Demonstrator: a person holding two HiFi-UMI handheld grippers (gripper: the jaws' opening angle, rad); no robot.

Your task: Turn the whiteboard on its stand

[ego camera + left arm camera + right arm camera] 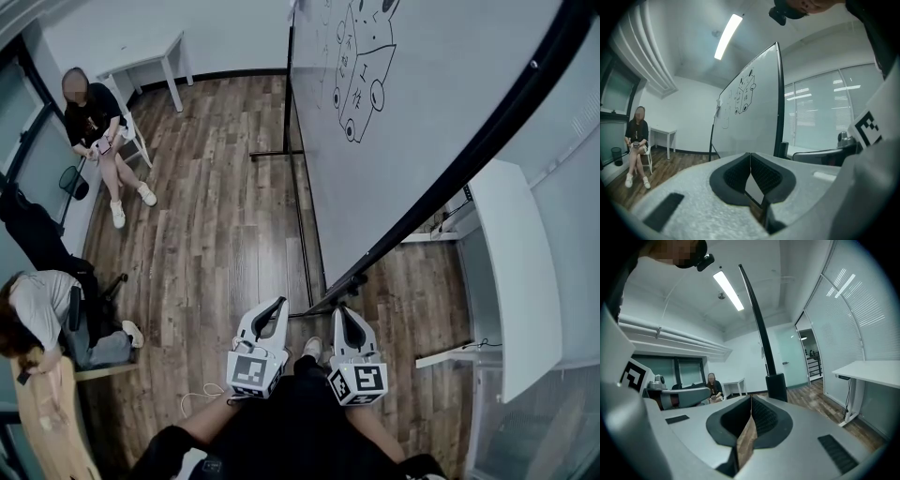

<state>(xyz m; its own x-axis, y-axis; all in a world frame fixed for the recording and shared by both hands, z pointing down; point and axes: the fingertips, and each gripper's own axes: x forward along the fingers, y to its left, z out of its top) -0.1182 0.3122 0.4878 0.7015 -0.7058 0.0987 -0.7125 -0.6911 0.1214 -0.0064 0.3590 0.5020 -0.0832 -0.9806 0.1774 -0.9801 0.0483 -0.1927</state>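
The whiteboard (pixel 422 112) is a large white panel in a black frame with a black line drawing near its top. It fills the upper right of the head view, and its black foot (pixel 345 284) rests on the wood floor. Both grippers are low in that view, just short of the foot. My left gripper (pixel 279 303) is shut with nothing between its pads. My right gripper (pixel 340 309) is also shut and empty. From the left gripper view the whiteboard (pixel 750 108) shows its face. The right gripper view catches the whiteboard (pixel 757 315) edge-on as a black post.
Two people sit at the left, one on a chair (pixel 98 131) and one at a wooden table (pixel 42 328). A white table (pixel 150 58) stands at the back. A white desk (pixel 511 272) runs along the right. A white cable (pixel 200 397) lies on the floor.
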